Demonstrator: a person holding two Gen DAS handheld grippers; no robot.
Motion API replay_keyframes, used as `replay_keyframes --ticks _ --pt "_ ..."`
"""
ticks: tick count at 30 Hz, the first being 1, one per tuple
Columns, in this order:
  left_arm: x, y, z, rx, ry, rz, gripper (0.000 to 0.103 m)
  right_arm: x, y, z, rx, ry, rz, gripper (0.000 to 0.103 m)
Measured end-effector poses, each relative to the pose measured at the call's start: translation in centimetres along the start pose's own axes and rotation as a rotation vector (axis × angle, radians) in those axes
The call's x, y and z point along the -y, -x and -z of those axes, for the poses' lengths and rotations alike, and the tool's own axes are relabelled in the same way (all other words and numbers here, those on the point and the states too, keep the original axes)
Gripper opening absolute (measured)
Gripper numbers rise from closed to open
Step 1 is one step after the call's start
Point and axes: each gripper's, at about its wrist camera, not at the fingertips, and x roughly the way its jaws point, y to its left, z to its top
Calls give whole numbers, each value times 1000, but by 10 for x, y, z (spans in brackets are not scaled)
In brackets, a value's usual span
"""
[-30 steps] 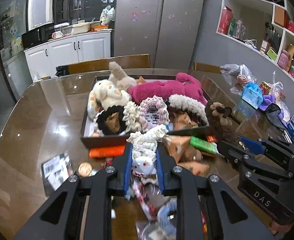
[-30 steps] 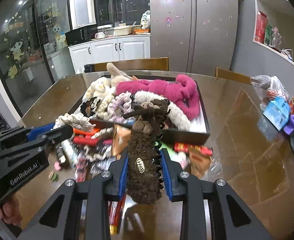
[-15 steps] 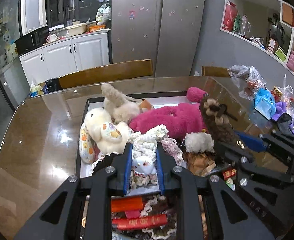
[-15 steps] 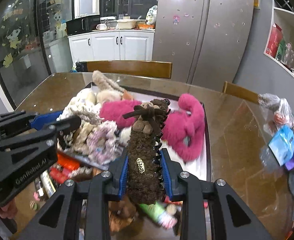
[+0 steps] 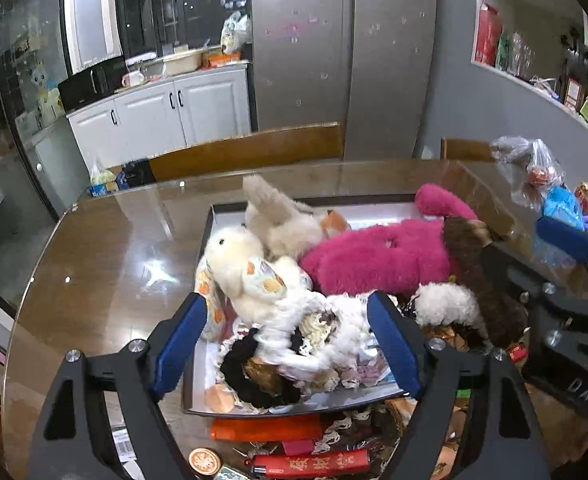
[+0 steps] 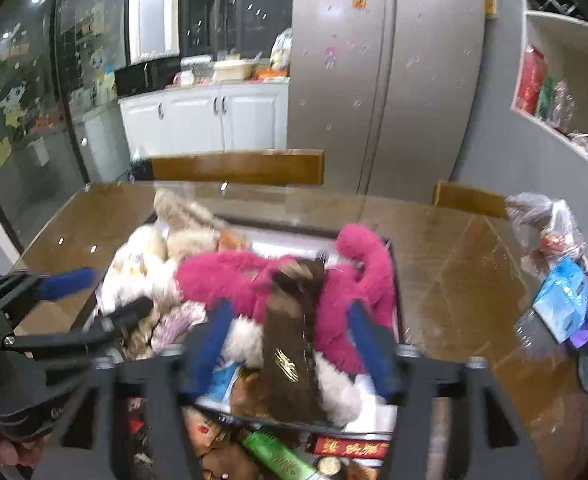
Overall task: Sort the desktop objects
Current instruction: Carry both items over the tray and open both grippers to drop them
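A dark tray (image 5: pixel 210 240) on the glass table holds a pink plush (image 5: pixel 378 256), a cream rabbit plush (image 5: pixel 238 268) and several fluffy hair items. My left gripper (image 5: pixel 286 340) is open over the tray's near end, and a white lace scrunchie (image 5: pixel 314 332) lies blurred between its blue pads on the pile. My right gripper (image 6: pixel 288 344) is open over the tray (image 6: pixel 396 264), and a brown furry hair claw (image 6: pixel 290 344) lies between its fingers on the pink plush (image 6: pixel 230 280). The right gripper also shows in the left wrist view (image 5: pixel 566 264).
Loose items lie on the table in front of the tray: an orange pack (image 5: pixel 266 428), a red lighter (image 5: pixel 314 462), a green tube (image 6: pixel 278 454), a round token (image 5: pixel 204 460). Plastic bags and a blue pack (image 6: pixel 562 300) sit at the right edge. Chairs stand behind.
Both grippers moved forward over the tray and opened. The white scrunchie left the left gripper and the brown hair claw left the right gripper, both landing on the pile.
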Motion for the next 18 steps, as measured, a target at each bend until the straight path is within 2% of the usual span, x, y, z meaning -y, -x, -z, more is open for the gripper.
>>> replay_keyframes --ticks 4,11,18 --pt "0 6 -2 5 -2 -5 90 2 12 -6 39 0 37 80" --pt "-2 25 2 11 -8 -12 91 1 22 -5 33 -13 -1 80" --pt "-11 54 10 29 6 -33 91 -7 49 -4 68 -3 -23 80"
